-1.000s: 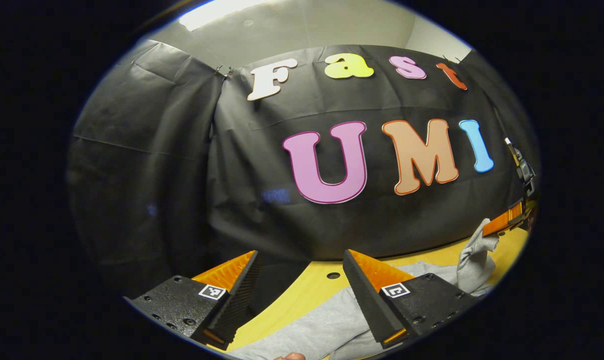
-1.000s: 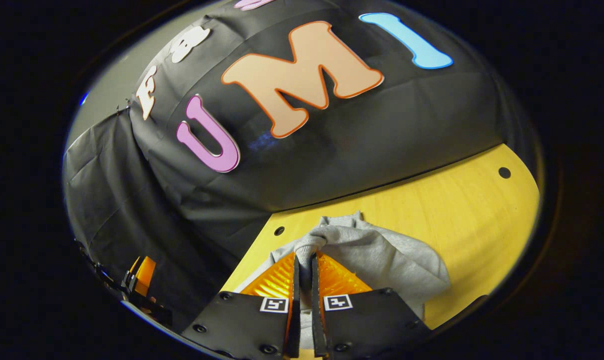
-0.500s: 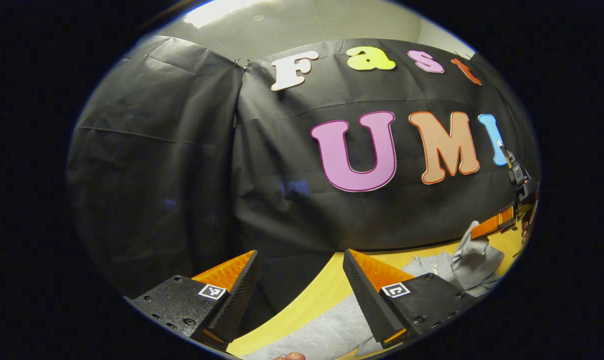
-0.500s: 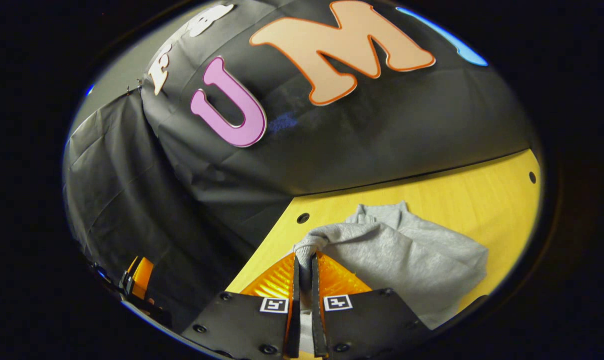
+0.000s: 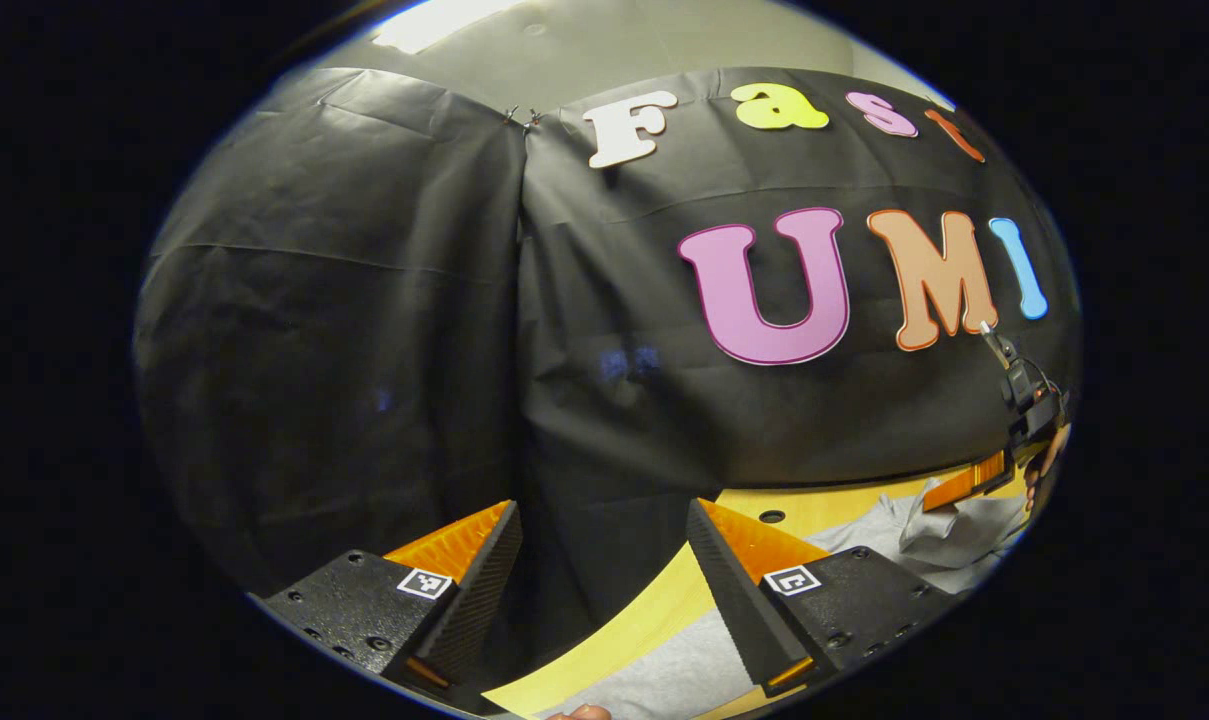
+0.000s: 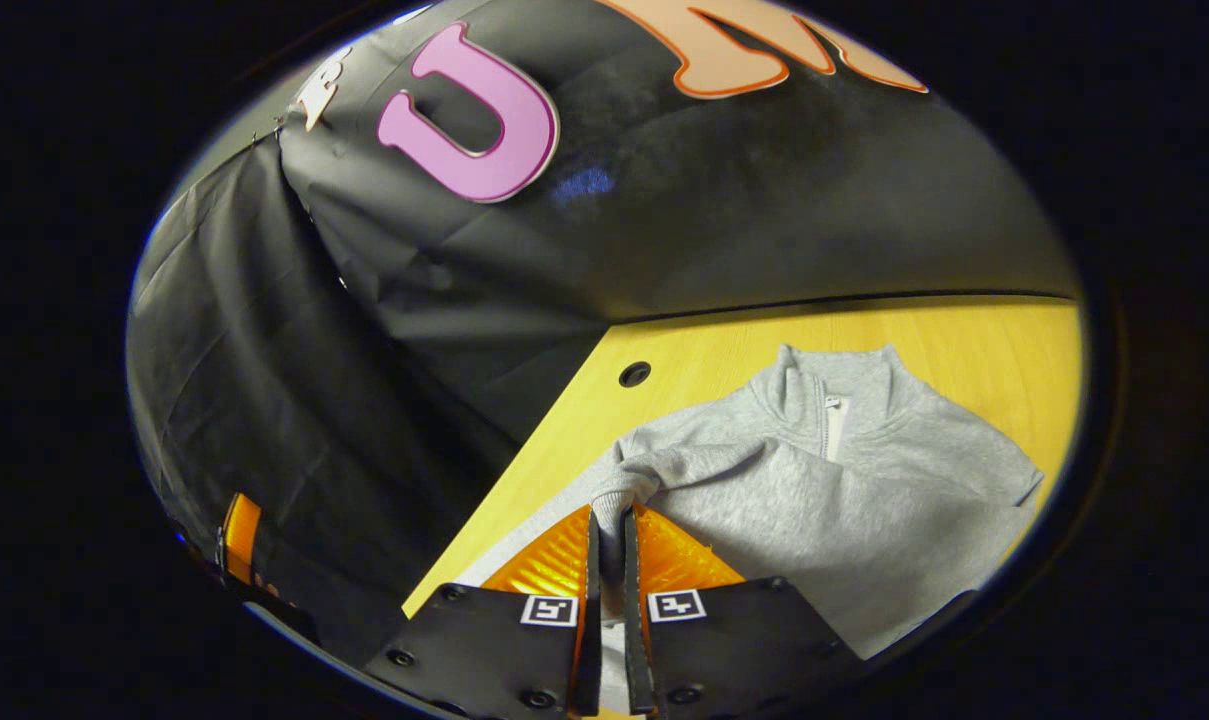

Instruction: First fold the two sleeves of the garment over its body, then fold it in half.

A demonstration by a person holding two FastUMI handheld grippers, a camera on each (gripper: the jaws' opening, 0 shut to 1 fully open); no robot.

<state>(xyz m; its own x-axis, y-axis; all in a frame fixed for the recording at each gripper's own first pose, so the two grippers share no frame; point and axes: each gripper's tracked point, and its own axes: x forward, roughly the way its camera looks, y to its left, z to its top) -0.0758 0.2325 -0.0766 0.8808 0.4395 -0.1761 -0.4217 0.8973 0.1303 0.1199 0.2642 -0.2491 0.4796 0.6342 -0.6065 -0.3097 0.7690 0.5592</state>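
A yellow wooden table point(image 6: 914, 330), with a small round hole point(image 6: 635, 374) near its back edge, is seen running up to the black cloth wall point(image 6: 664, 220) of the booth. On this table a light grey sweatshirt with a stand-up collar and a short zip point(image 6: 844, 480) is spread, its collar turned toward the wall; in the left gripper view the same grey garment point(image 5: 664, 675) is seen lying low on the table point(image 5: 654, 610) beneath the fingers. One grey sleeve point(image 6: 654, 470) is drawn across the body of the sweatshirt, and its ribbed cuff point(image 6: 612, 500) is pinched between the two fingers of the right gripper point(image 6: 611, 540), whose jaws are closed to a narrow slit with the cloth between them. In the left gripper view that right gripper point(image 5: 969, 487) is seen far off at the right edge, with the sleeve point(image 5: 949, 525) hanging from it. The left gripper point(image 5: 604, 540) is held above the near table edge, its jaws spread wide with nothing between them. A fingertip point(image 5: 579, 712) is glimpsed at the bottom edge of the left gripper view.
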